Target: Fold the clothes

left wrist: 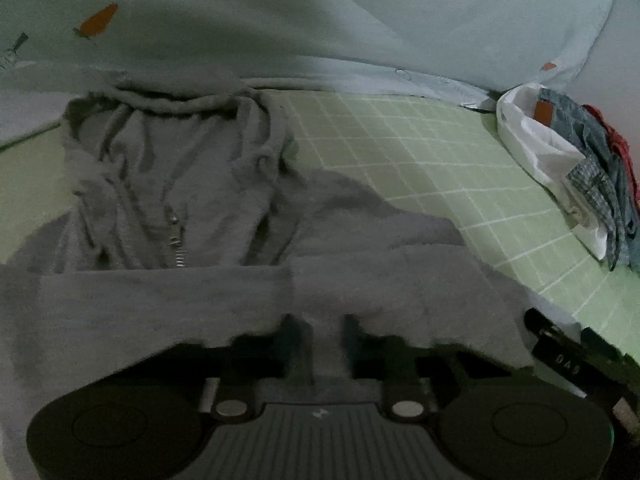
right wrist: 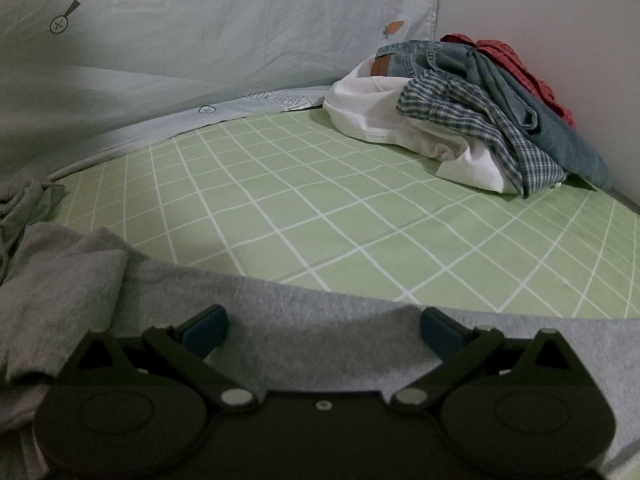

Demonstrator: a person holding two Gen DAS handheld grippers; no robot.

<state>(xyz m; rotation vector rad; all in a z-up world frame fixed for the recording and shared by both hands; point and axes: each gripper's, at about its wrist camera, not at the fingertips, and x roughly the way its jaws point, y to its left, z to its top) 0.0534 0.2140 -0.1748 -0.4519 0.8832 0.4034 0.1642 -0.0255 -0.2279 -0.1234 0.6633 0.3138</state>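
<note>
A grey zip hoodie (left wrist: 168, 208) lies on the green checked sheet (left wrist: 420, 168), hood at the far side and zipper showing, its near part folded across. My left gripper (left wrist: 324, 332) stands at the near fold with its jaws close together, pinching a ridge of the grey fabric. In the right wrist view the same grey hoodie (right wrist: 300, 320) stretches across the near edge. My right gripper (right wrist: 324, 332) rests over it, wide open, blue pads (right wrist: 206, 330) far apart and pressing on nothing.
A pile of clothes (right wrist: 472, 116) sits at the far right: white cloth, a checked shirt, jeans, something red. A pale blue printed sheet (right wrist: 200, 40) rises behind the bed. A black tool part (left wrist: 568, 356) shows at the left view's right edge.
</note>
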